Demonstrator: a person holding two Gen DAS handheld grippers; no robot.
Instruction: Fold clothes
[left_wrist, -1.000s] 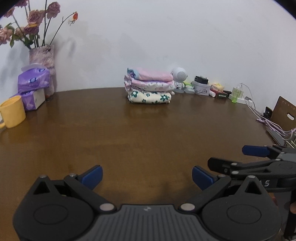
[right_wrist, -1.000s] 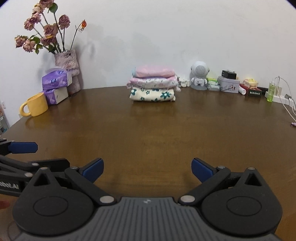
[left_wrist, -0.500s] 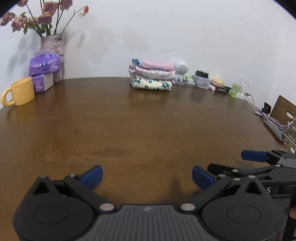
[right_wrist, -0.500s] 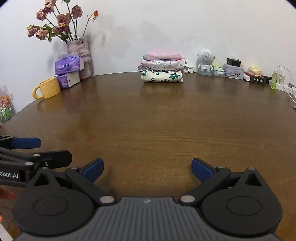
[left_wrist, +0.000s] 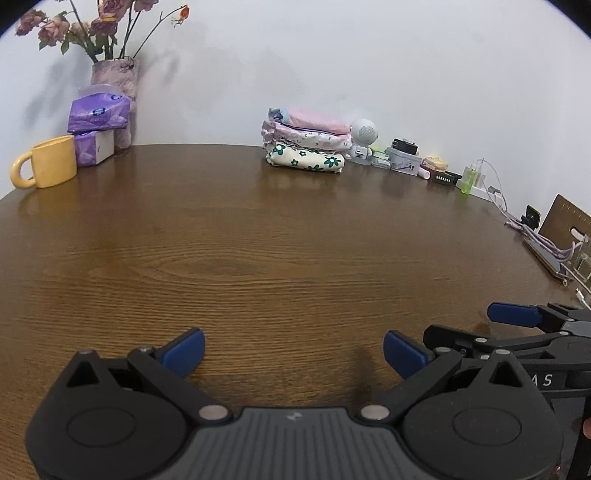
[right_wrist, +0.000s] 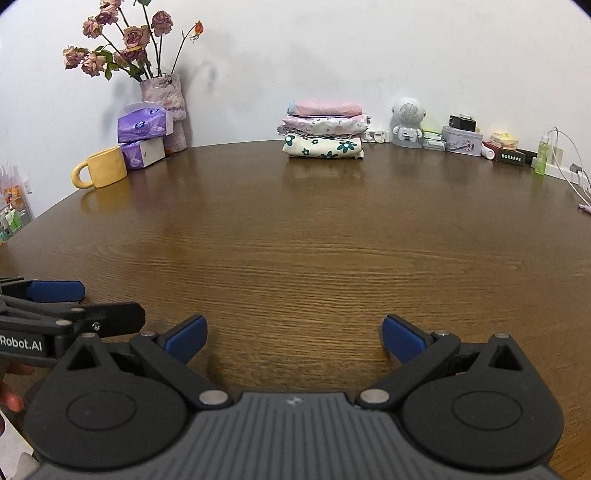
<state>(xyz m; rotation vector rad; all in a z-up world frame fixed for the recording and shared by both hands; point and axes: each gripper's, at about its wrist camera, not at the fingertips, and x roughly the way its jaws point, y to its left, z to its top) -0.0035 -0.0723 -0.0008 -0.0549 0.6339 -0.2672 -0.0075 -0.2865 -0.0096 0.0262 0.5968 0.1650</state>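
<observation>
A stack of three folded clothes (left_wrist: 306, 146) (right_wrist: 325, 133) sits at the far side of the brown wooden table (left_wrist: 258, 251) against the wall: pink on top, a pale flowered piece in the middle, cream with green flowers at the bottom. My left gripper (left_wrist: 293, 352) hovers open over the table's near part, holding nothing. Level with it, my right gripper (right_wrist: 291, 338) is also open with nothing between its blue pads. Each gripper shows at the edge of the other's view. No unfolded garment is in sight.
A yellow mug (right_wrist: 101, 171), purple tissue packs (right_wrist: 144, 136) and a vase of dried roses (right_wrist: 166, 107) stand at the far left. A white robot-shaped speaker (right_wrist: 406, 122), small boxes, a green bottle (right_wrist: 543, 155) and cables (left_wrist: 546, 243) line the far right.
Both views have drawn back and tilted up; the clothes stack looks farther away and more of the table surface shows. Both grippers stay open.
</observation>
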